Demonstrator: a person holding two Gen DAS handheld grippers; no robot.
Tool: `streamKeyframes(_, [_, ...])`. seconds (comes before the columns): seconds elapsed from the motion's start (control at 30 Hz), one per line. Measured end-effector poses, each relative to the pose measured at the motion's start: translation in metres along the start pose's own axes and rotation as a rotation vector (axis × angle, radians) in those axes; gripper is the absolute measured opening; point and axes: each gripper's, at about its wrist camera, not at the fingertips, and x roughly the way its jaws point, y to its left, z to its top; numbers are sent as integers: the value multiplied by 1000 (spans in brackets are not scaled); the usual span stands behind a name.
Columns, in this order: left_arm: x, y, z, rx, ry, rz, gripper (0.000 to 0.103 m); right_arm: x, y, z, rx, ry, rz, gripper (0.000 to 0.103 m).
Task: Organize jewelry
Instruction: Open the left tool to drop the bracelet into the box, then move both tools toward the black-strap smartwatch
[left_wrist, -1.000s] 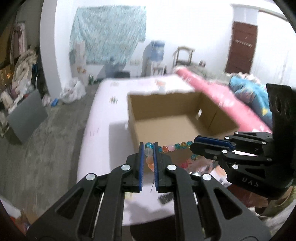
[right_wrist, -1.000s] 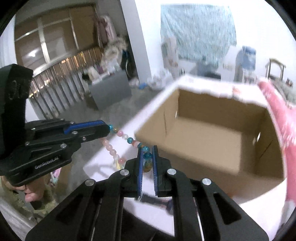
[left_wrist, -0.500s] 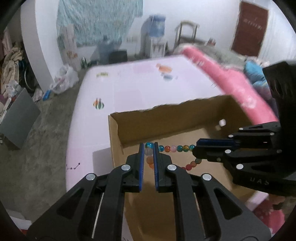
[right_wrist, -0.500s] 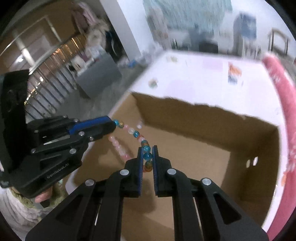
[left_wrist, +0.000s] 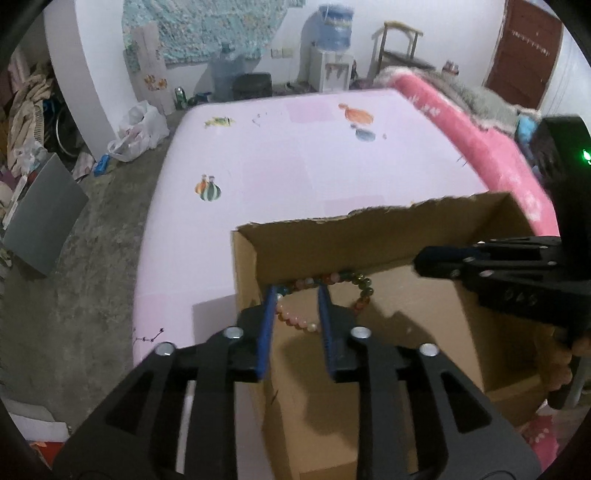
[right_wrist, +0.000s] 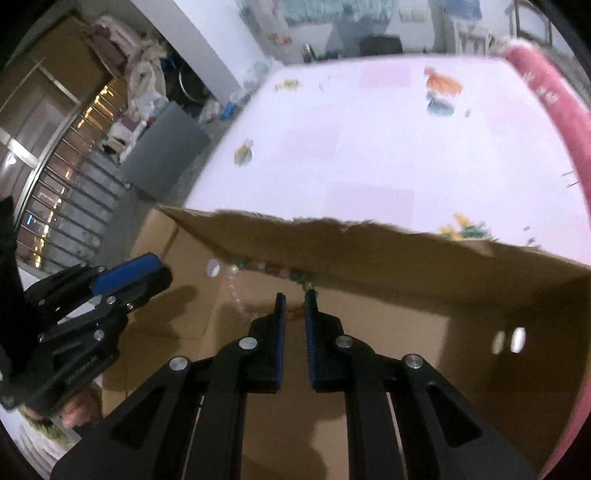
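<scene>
A bracelet of coloured beads (left_wrist: 325, 295) lies loose inside the open cardboard box (left_wrist: 369, 240), against its far wall; it also shows in the right wrist view (right_wrist: 258, 271). My left gripper (left_wrist: 297, 291) is open just above it, its jaws either side of the beads without holding them. My right gripper (right_wrist: 294, 294) is open, its jaws a little apart, at the bracelet's right end. Each gripper shows in the other's view: the right one (left_wrist: 480, 258) and the left one (right_wrist: 122, 277).
The box stands on a pale pink sheet (left_wrist: 295, 155) with small printed figures. A pink blanket (left_wrist: 480, 129) runs along the right side. Bare concrete floor (left_wrist: 92, 258) and clutter lie to the left.
Both grippers came down into the box and opened. The bracelet, held taut between them before, has dropped loose onto the box floor by the far wall.
</scene>
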Motion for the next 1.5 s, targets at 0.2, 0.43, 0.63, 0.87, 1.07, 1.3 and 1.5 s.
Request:
streamKeyframes(0.2, [-68, 14, -33, -41, -121, -19, 62, -83, 5, -32, -21, -190, -18, 41])
streamKeyframes(0.43, [-127, 27, -110, -88, -208, 2, 88, -175, 32, -128, -116, -427, -171, 92])
streamKeyframes(0.63, [-80, 29, -177, -145, -43, 47, 90, -172, 28, -203, -58, -404, -382, 97])
streamKeyframes(0.87, [-24, 17, -203, -76, 34, 141, 90, -118, 9, -265, -19, -261, -608, 97])
streamKeyframes(1.07, [-1, 17, -206, -63, 64, 126, 91, -97, 19, -292, -24, -288, -637, 97])
streamKeyframes(1.3, [-3, 23, -210, -88, 65, 96, 95, -85, 25, -296, -5, -307, -444, 97])
streamKeyframes(1.5, [0, 21, -208, -87, 53, 101, 95, -61, 32, -288, -2, -245, -293, 97])
